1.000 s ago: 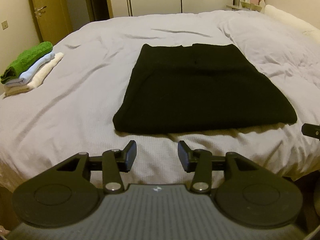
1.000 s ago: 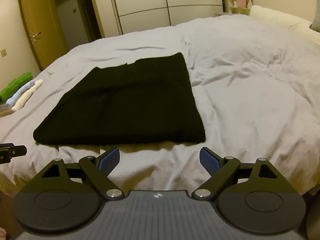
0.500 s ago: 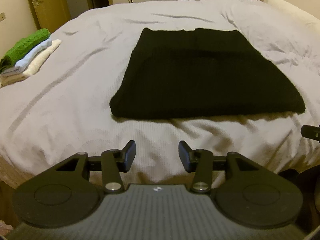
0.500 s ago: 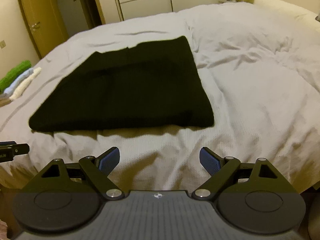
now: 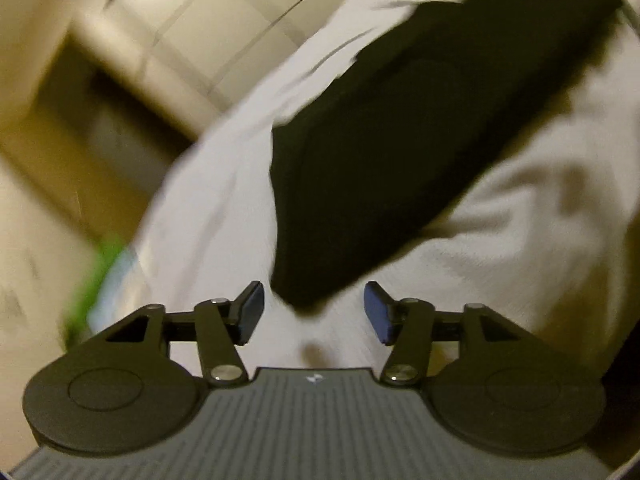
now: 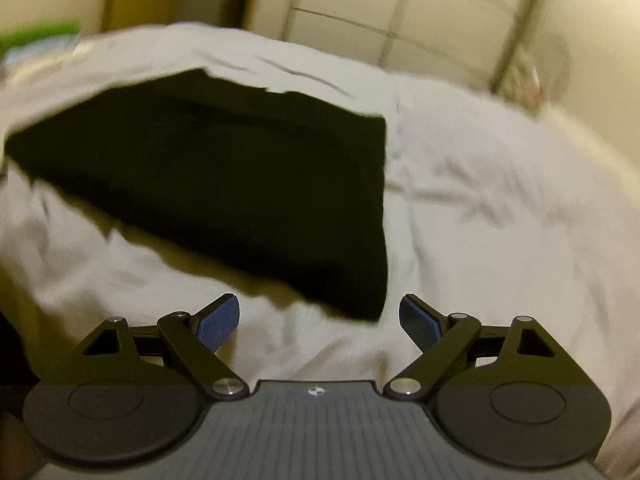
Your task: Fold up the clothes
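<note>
A folded black garment (image 5: 400, 140) lies flat on the pale grey bedcover (image 5: 532, 248). In the blurred, tilted left wrist view its near left corner sits just beyond my left gripper (image 5: 314, 312), whose jaws are opening with nothing between them. The right wrist view shows the same black garment (image 6: 224, 184) with its near right corner just ahead of my right gripper (image 6: 319, 322). That gripper stands wide open and empty, a little short of the cloth.
A stack of folded towels, green on top (image 5: 100, 276), lies at the bed's left edge, and shows again as the towel stack (image 6: 40, 36). Pale wardrobe doors (image 6: 400, 12) stand behind the bed. The bedcover (image 6: 500, 208) is rumpled to the right of the garment.
Both grippers have dropped closer to the garment's near corners and rolled, so both views are now tilted and blurred. The left jaws stand wider apart than before; the right jaws are unchanged.
</note>
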Action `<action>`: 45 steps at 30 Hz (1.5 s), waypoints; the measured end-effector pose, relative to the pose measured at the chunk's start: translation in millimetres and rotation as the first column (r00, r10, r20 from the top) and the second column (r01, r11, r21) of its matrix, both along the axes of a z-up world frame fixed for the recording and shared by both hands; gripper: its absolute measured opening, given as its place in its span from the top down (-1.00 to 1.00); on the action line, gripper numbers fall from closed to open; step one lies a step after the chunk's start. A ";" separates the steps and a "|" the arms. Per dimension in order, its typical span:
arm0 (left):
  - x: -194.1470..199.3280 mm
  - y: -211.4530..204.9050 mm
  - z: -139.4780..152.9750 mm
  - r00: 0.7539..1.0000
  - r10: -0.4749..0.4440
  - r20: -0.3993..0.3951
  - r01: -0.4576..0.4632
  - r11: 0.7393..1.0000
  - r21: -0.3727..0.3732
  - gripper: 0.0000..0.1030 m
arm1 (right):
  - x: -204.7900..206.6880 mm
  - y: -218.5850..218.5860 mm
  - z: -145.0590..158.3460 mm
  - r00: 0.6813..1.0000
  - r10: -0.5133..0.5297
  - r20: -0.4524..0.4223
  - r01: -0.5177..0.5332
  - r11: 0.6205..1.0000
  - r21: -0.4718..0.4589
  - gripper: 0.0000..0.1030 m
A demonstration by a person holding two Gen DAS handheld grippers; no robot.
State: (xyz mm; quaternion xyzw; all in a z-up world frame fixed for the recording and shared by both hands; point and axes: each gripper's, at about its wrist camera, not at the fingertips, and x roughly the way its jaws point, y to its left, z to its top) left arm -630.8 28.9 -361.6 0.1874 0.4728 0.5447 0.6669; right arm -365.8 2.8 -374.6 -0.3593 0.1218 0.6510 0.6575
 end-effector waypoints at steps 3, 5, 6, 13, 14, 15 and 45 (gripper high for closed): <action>0.7 -1.7 -19.7 0.980 -0.132 -0.146 0.140 0.989 0.043 -0.15 | -13.6 5.0 -18.8 0.970 0.126 0.208 -0.126 0.992 -0.010 -0.72; -2.3 0.0 -34.3 0.953 -0.188 -0.237 0.207 0.977 0.058 -0.15 | -17.7 9.3 -28.2 0.938 0.181 0.295 -0.179 0.983 -0.034 -0.72; -4.5 1.1 -39.9 0.940 -0.209 -0.270 0.234 0.970 0.064 -0.15 | -18.6 11.7 -31.5 0.924 0.201 0.324 -0.199 0.979 -0.039 -0.72; -11.6 27.7 -46.8 0.911 -0.274 -0.310 0.309 0.948 0.071 0.18 | -14.1 38.6 -43.2 0.853 0.234 0.466 -0.265 0.964 0.002 -0.41; -10.4 31.6 -49.4 0.903 -0.281 -0.325 0.320 0.945 0.072 0.24 | -14.7 41.3 -47.5 0.832 0.254 0.493 -0.290 0.957 -0.003 -0.32; -10.5 35.0 -53.3 0.892 -0.287 -0.348 0.333 0.940 0.077 0.41 | -15.8 43.1 -52.8 0.806 0.268 0.527 -0.312 0.950 -0.006 -0.18; -56.0 -109.4 68.2 0.926 -0.367 -0.087 0.358 0.928 -0.108 0.80 | -37.8 -104.6 48.2 0.781 0.530 0.331 -0.452 0.845 -0.286 0.83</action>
